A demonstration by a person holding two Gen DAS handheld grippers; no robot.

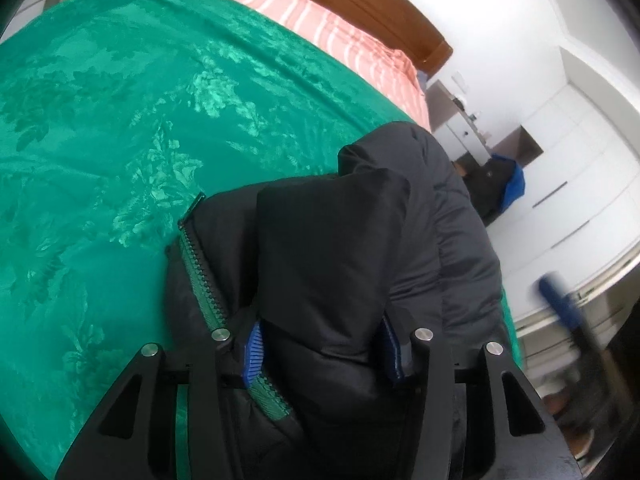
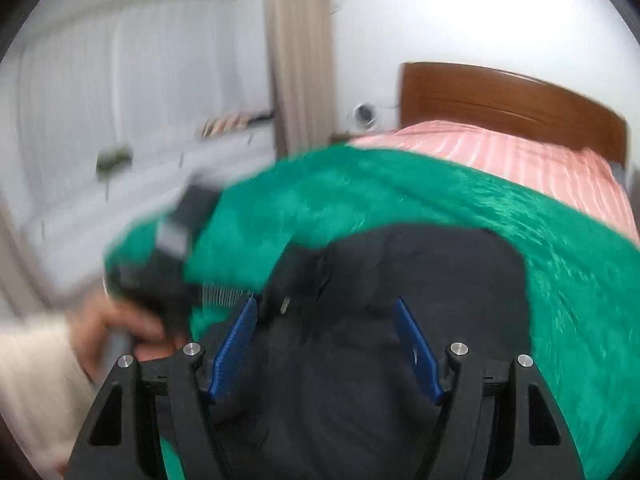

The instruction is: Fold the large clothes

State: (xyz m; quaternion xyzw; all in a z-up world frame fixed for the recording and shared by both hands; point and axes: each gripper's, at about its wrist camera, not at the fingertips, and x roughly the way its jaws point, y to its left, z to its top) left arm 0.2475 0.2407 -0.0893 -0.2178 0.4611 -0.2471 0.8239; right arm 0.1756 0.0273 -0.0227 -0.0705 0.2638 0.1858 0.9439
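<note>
The black jacket lies bunched on the bed's green blanket, toward 5 o'clock. The left tongs pinch a padded fold, likely to carry it over. The right tongs hang spread above the jacket, gripping nothing.

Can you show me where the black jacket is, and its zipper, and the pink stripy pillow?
black jacket [image 1: 332, 248]: left wrist view, on the puffy folded part.
zipper [image 1: 202, 272]: left wrist view, on its green teeth.
pink stripy pillow [image 2: 520, 152]: right wrist view, on its top.

No legible text or labels anywhere.
</note>
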